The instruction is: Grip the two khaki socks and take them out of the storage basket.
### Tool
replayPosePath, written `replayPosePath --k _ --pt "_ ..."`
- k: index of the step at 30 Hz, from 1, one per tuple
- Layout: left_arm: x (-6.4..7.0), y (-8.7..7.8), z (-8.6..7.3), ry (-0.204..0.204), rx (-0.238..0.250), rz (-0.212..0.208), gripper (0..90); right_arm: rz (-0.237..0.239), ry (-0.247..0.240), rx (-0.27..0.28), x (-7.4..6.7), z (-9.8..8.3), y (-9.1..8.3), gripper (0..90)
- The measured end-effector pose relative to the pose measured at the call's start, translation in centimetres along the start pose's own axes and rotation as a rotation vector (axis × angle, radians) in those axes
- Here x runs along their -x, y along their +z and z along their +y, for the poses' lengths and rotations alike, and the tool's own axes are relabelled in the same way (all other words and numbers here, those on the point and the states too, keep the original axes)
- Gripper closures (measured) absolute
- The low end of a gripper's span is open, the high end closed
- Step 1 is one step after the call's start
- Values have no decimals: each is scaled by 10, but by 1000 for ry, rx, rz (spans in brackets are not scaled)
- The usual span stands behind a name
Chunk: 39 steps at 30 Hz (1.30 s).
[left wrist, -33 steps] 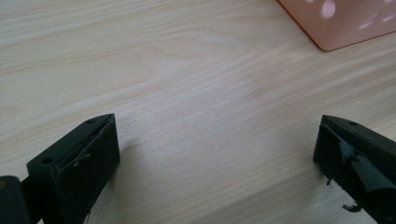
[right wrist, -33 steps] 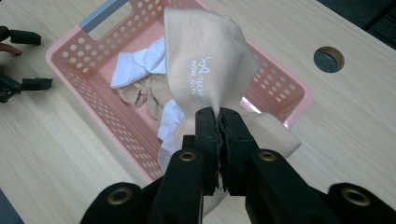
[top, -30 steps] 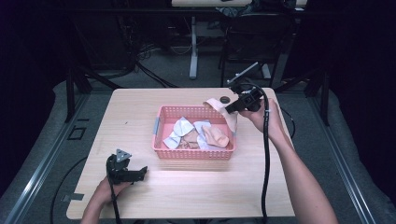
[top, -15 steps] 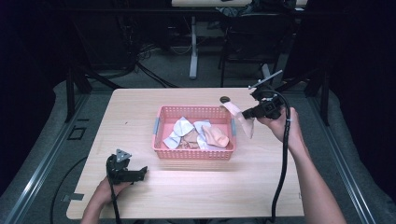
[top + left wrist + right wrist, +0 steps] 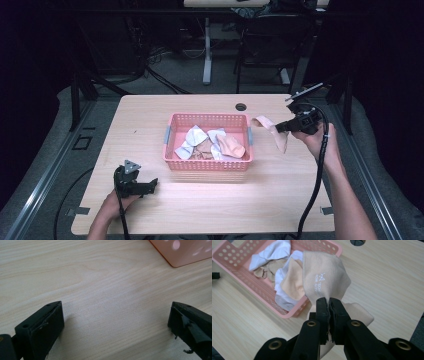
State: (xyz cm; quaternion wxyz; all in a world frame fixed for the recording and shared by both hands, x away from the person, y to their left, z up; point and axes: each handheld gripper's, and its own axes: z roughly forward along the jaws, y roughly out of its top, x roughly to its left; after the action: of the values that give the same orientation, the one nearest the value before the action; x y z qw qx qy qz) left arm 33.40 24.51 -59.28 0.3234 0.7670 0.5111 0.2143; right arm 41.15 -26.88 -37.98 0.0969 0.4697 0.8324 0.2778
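A recording station in a lab or workshop. A bare light-wood table (image 5: pixel 200 205) with a round cable hole (image 5: pixel 241 107) stands on grey floor, flanked by metal rails (image 5: pixel 45 180) and dark frame legs (image 5: pixel 75 100). Loose black cables (image 5: pixel 165 82) run across the floor behind it, near the white leg of a second desk (image 5: pixel 207 50) and a dark chair (image 5: pixel 272 40). The surroundings are unlit and black. A person's forearm (image 5: pixel 345 200) reaches in from the near edge, holding a cabled tool.
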Motion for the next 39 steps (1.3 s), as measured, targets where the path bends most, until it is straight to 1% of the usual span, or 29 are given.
replayPosePath --k 1,2,5,7,8,9,10,11,12,13,14,17,18,19,20,21,22,23,26,27,29,30,33,37,38,39 --pt "0 0 0 0 0 1 5 -9 14 -8 4 -3 2 861" --pt "0 0 0 -1 0 1 5 -9 14 -8 4 -3 2 861" --pt "1 0 0 0 0 1 5 -16 38 -21 13 -9 8 863" --pt "1 0 0 0 -2 2 5 -25 52 -38 18 -12 11 868" --pt "1 0 0 0 -1 3 5 -26 65 -47 20 -14 13 870" --pt "1 0 0 0 -2 2 5 -27 88 -66 25 -18 19 873" --pt "1 0 0 0 -2 2 5 -27 88 -66 25 -18 19 873" --pt "1 0 0 0 -1 2 5 -22 100 -84 30 -21 24 873" --pt "1 0 0 0 -1 2 5 -25 105 -96 32 -22 26 873" --pt "1 0 0 0 -2 2 5 -37 101 -107 34 -23 27 873" --pt "1 0 0 0 -2 2 5 -39 111 -111 35 -24 29 872" --pt "1 0 0 0 -1 2 5 -33 119 -111 39 -27 33 872" --pt "1 0 0 0 -2 2 5 -39 120 -125 41 -28 34 872" --pt "1 0 0 0 -2 2 5 -34 132 -114 42 -29 36 872" --pt "1 0 0 0 -1 1 5 -42 127 -127 43 -30 37 871" --pt "1 0 0 0 -1 2 5 -29 138 -128 45 -31 39 871" --pt "1 0 0 0 -2 1 5 -40 135 -136 46 -32 41 871" --pt "1 0 0 0 -2 2 5 -48 146 -140 47 -33 43 871" --pt "1 0 0 0 -2 2 5 -48 156 -152 51 -36 49 871" --pt "1 0 0 1 -2 2 5 -44 159 -170 53 -37 51 871" --pt "1 0 0 1 -1 1 5 -50 166 -188 56 -40 58 871" --pt "1 0 0 1 -1 1 5 -50 166 -188 56 -40 58 871" --pt "1 0 0 1 -1 0 5 -42 170 -222 59 -44 66 870" --pt "1 0 0 1 -2 1 5 -42 192 -242 63 -50 78 870" --pt "1 0 0 1 -2 0 5 -39 182 -261 64 -51 80 870" --pt "1 0 0 2 -2 0 5 -44 183 -267 65 -52 83 870"
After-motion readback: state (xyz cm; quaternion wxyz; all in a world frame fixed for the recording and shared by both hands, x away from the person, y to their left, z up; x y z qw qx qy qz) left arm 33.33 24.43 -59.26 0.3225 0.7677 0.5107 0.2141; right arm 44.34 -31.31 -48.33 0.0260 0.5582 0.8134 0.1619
